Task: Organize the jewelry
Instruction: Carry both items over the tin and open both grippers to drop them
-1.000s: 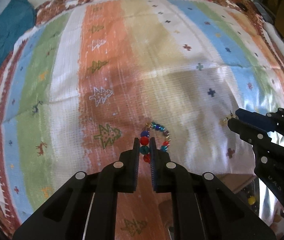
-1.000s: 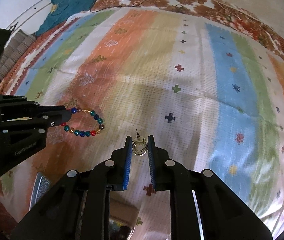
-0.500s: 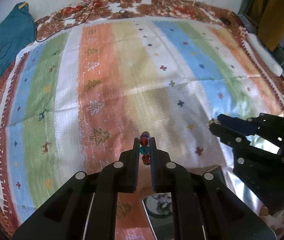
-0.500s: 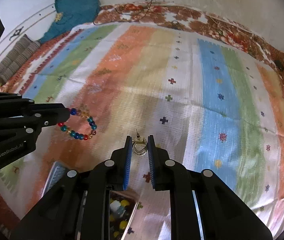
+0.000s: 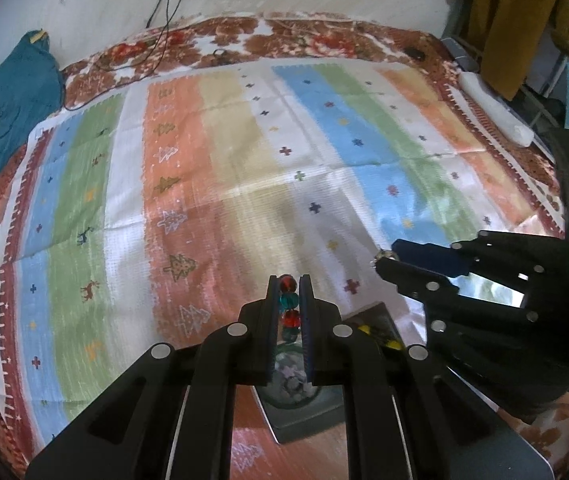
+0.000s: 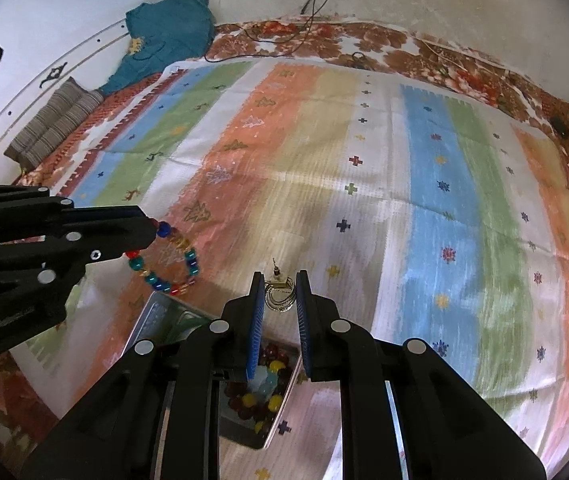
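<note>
My left gripper [image 5: 287, 280] is shut on a bracelet of red, teal and blue beads [image 5: 288, 300], held above the striped cloth. The right wrist view shows that bracelet [image 6: 172, 264] hanging as a loop from the left gripper [image 6: 152, 236]. My right gripper [image 6: 278, 280] is shut on a gold hoop earring [image 6: 279, 295] with its hook sticking up. From the left wrist view the right gripper [image 5: 384, 262] hangs at the right with the earring [image 5: 384, 255] glinting at its tip. Below both sits a metal tray [image 6: 272, 428] holding coloured beads, with a second compartment [image 5: 304, 412] under the left gripper.
A striped cloth [image 5: 244, 160] with trees and crosses covers a floral bedspread [image 5: 284, 36]. A teal garment [image 5: 8, 96] lies at the back left, a cable [image 5: 164, 12] runs down the wall, a white bar [image 5: 492, 108] lies at the right edge. Striped cushions [image 6: 52, 120] lie left.
Both grippers have risen and drawn back from the cloth with bracelet and earring still gripped. The metal tray with beads has come into view under them.
</note>
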Demonstrator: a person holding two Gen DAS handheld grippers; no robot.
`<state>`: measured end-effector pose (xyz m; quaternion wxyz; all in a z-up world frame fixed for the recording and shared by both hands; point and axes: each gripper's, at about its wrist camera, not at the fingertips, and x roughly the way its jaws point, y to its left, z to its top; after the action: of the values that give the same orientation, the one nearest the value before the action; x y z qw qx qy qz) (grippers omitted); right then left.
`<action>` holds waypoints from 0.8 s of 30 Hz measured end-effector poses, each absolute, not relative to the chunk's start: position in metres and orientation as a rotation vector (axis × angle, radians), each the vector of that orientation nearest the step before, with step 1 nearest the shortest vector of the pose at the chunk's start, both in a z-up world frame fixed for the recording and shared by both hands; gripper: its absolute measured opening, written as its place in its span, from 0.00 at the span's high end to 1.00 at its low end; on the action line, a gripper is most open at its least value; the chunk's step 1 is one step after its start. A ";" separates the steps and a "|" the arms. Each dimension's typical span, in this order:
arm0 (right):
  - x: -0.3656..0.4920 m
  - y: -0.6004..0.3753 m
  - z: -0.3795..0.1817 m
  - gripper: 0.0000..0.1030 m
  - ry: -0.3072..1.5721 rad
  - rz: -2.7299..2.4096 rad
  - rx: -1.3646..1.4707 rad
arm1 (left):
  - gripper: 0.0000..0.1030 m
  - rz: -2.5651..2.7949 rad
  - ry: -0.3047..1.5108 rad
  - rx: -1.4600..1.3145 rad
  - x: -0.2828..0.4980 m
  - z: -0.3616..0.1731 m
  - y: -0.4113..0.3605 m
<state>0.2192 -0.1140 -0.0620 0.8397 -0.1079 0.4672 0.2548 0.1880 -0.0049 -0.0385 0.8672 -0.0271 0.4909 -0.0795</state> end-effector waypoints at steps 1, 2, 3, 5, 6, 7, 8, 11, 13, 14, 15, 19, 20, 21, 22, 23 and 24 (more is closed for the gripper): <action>0.217 -0.115 -0.061 0.84 0.985 0.540 -0.225 | 0.91 -0.168 1.018 -0.050 0.183 -0.036 -0.007; 0.214 -0.117 -0.060 0.84 0.982 0.543 -0.221 | 0.91 -0.169 1.010 -0.042 0.179 -0.034 -0.010; 0.212 -0.117 -0.059 0.84 0.980 0.546 -0.219 | 0.91 -0.170 1.006 -0.038 0.176 -0.033 -0.011; 0.207 -0.119 -0.057 0.84 0.975 0.551 -0.215 | 0.91 -0.178 0.997 -0.041 0.169 -0.029 -0.014; 0.205 -0.119 -0.056 0.84 0.974 0.555 -0.214 | 0.91 -0.182 0.993 -0.043 0.166 -0.028 -0.014; 0.202 -0.119 -0.055 0.84 0.971 0.559 -0.213 | 0.91 -0.184 0.990 -0.044 0.163 -0.027 -0.015; 0.199 -0.120 -0.054 0.84 0.970 0.563 -0.212 | 0.91 -0.186 0.988 -0.047 0.161 -0.026 -0.015; 0.194 -0.122 -0.053 0.84 0.968 0.568 -0.208 | 0.91 -0.195 0.980 -0.053 0.154 -0.023 -0.016; 0.190 -0.123 -0.052 0.84 0.965 0.571 -0.203 | 0.91 -0.199 0.977 -0.056 0.150 -0.023 -0.015; 0.188 -0.124 -0.052 0.84 0.968 0.575 -0.200 | 0.91 -0.199 0.979 -0.059 0.148 -0.024 -0.014; 0.187 -0.124 -0.053 0.84 0.970 0.579 -0.200 | 0.91 -0.199 0.981 -0.058 0.146 -0.024 -0.014; 0.179 -0.123 -0.051 0.83 0.956 0.583 -0.202 | 0.91 -0.193 0.989 -0.065 0.139 -0.026 -0.012; 0.178 -0.122 -0.050 0.79 0.956 0.582 -0.200 | 0.87 -0.193 0.998 -0.079 0.138 -0.026 -0.010; 0.176 -0.122 -0.049 0.67 0.959 0.581 -0.198 | 0.82 -0.189 1.004 -0.086 0.138 -0.027 -0.009; 0.174 -0.123 -0.049 0.62 0.959 0.582 -0.196 | 0.72 -0.175 1.003 -0.092 0.136 -0.028 -0.008; 0.171 -0.123 -0.047 0.59 0.955 0.588 -0.197 | 0.68 -0.169 0.998 -0.095 0.135 -0.027 -0.006; 0.169 -0.123 -0.046 0.59 0.952 0.588 -0.202 | 0.68 -0.166 0.996 -0.098 0.133 -0.027 -0.005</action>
<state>0.1688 -0.1227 -0.0465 0.8427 -0.0958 0.4507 0.2784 0.1333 -0.0047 -0.0265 0.8742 -0.0469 0.4768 -0.0794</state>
